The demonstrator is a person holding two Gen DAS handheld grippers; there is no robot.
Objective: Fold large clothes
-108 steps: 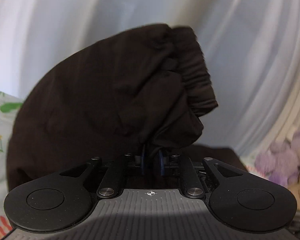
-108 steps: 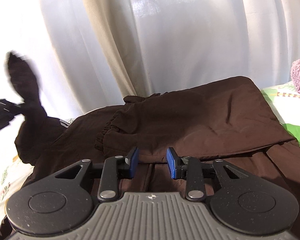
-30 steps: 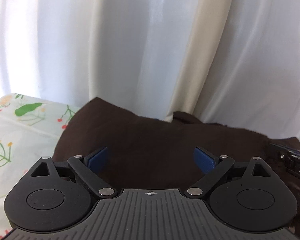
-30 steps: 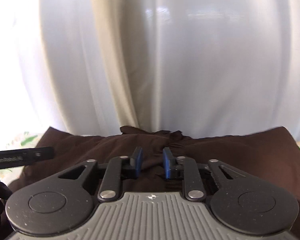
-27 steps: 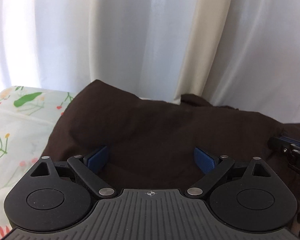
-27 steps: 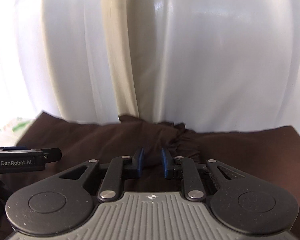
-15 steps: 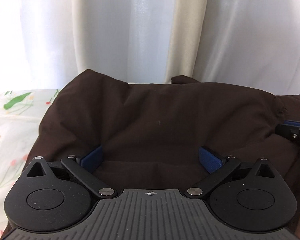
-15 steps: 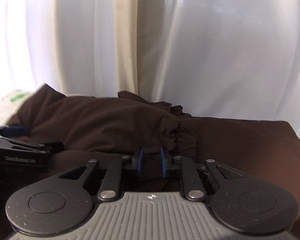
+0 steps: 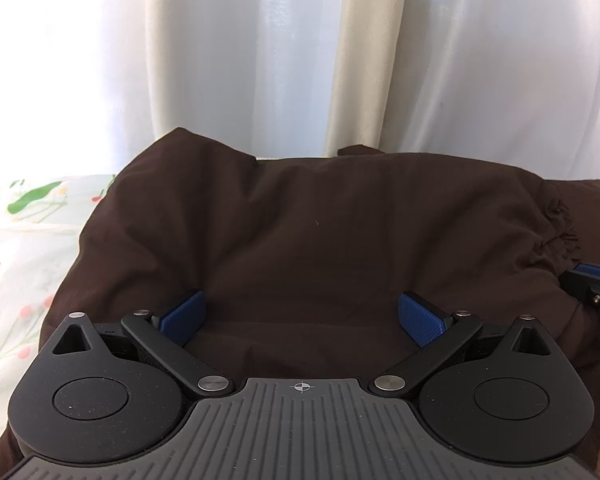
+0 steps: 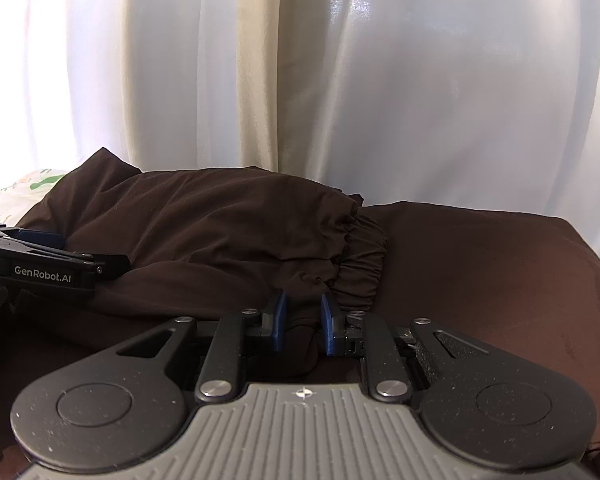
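Note:
A dark brown garment [image 9: 320, 232] lies folded on a floral bedsheet [image 9: 16, 240]. Its gathered cuff [image 10: 360, 252] shows in the right wrist view. My left gripper [image 9: 302, 316] is open wide, low over the garment's near fold, with nothing between its blue pads. My right gripper [image 10: 303, 322] is shut on a fold of the brown cloth [image 10: 304, 312] just below the cuff. The left gripper also shows at the left edge of the right wrist view [image 10: 40, 268]. The right gripper shows at the right edge of the left wrist view [image 9: 596, 292].
White and cream curtains [image 9: 300, 60] hang close behind the bed. The floral sheet shows to the left of the garment [image 10: 28, 184].
My left gripper let go of the raised sleeve and opened. Both grippers have come down lower and closer over the garment. The right gripper closed on the cloth near the cuff.

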